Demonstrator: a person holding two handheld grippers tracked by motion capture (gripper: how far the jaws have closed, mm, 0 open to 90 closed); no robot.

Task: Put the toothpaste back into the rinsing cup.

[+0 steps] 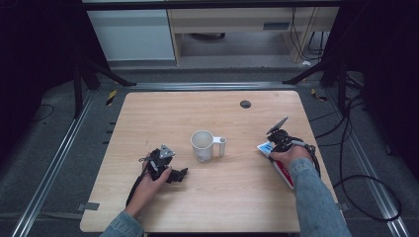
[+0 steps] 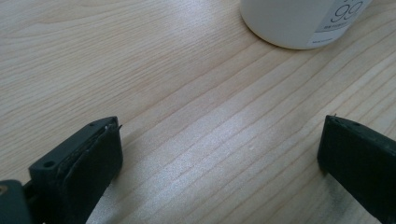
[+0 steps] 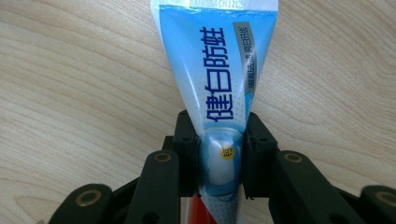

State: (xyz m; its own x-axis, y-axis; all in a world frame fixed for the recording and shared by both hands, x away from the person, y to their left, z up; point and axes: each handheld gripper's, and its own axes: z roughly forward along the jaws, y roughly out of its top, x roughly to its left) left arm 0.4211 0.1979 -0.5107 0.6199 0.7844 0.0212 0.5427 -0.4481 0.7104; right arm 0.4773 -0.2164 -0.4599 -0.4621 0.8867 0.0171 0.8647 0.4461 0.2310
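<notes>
Toothpaste tube [image 3: 219, 88], blue and white with a red part near the bottom of the right gripper view, sits between the two black jaws of the right gripper [image 3: 219, 156]. Jaws are pinched in on both sides of the tube's body, pads pressing the plastic; a firm grip. In that view the tube's long axis runs straight away from the gripper, in line with the jaws, and the flat crimped end points away from the gripper, with printed characters running along the length. Cap end lies back toward the gripper body, hidden. High view: the same tube [image 1: 277, 161] lies near the right edge of the wooden table [image 1: 163, 113], long axis on a diagonal, blue end toward the table's middle and far side, red end toward the near right corner. Right gripper [image 1: 275, 146] sits over the blue end, the person's right hand [image 1: 288, 155] behind it, grey sleeve [image 1: 316, 202] coming in from the bottom. Whether the tube rests on the wood or is raised off it, cannot tell. White mug [image 1: 203, 145] stands upright at table centre, handle toward the tube, well apart from it. Left gripper [image 1: 184, 174] lies low on the table to the mug's left and nearer, jaws spread wide with bare wood between them; mug base [image 2: 299, 23] shows beyond them, untouched.
</notes>
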